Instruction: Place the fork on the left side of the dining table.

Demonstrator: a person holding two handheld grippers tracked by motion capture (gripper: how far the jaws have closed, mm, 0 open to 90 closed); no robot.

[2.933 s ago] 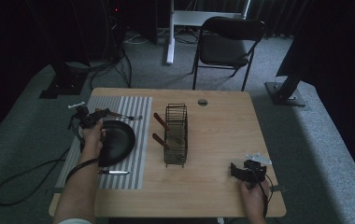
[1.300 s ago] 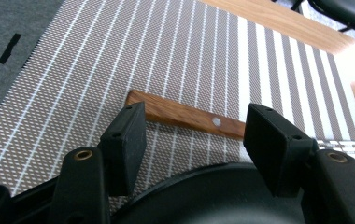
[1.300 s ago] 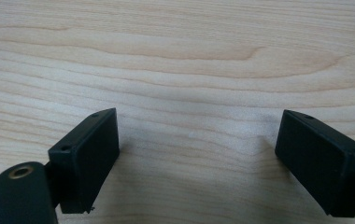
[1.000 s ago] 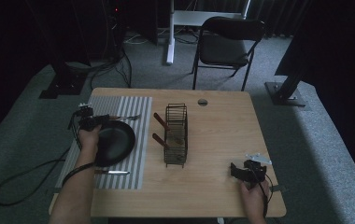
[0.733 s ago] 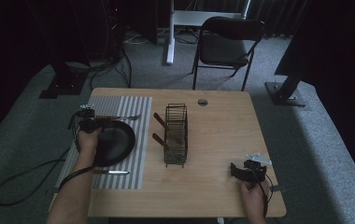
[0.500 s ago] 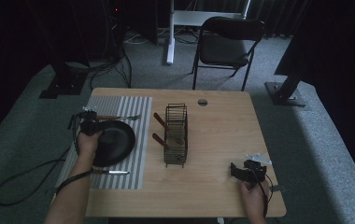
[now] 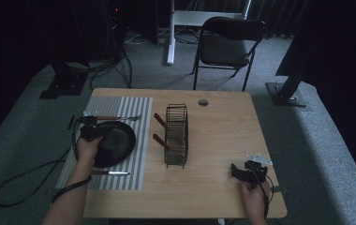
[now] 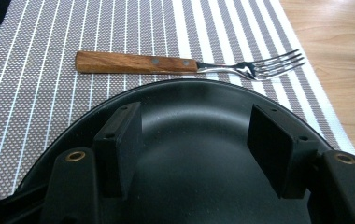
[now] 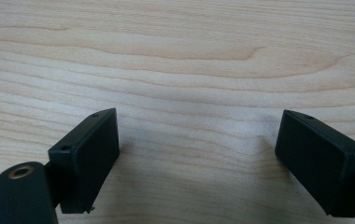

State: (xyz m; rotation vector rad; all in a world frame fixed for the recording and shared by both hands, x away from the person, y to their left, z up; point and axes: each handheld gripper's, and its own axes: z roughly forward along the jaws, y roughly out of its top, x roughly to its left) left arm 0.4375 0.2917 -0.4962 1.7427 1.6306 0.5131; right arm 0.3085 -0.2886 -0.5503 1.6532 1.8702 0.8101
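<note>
The left gripper (image 8: 194,154) is held over the black plate (image 7: 115,143), which lies on the striped mat (image 7: 129,164) next to the fork (image 8: 185,65). Its jaws are partly open with nothing pinched. To lift the plate well, one jaw should be slid under the rim before any squeezing is done. The right gripper (image 9: 199,158) is rested wide open on the wooden table (image 7: 223,136). A wire rack (image 7: 176,136) is stood mid-table, and a chair (image 7: 227,42) is seen behind in the dark room.
</note>
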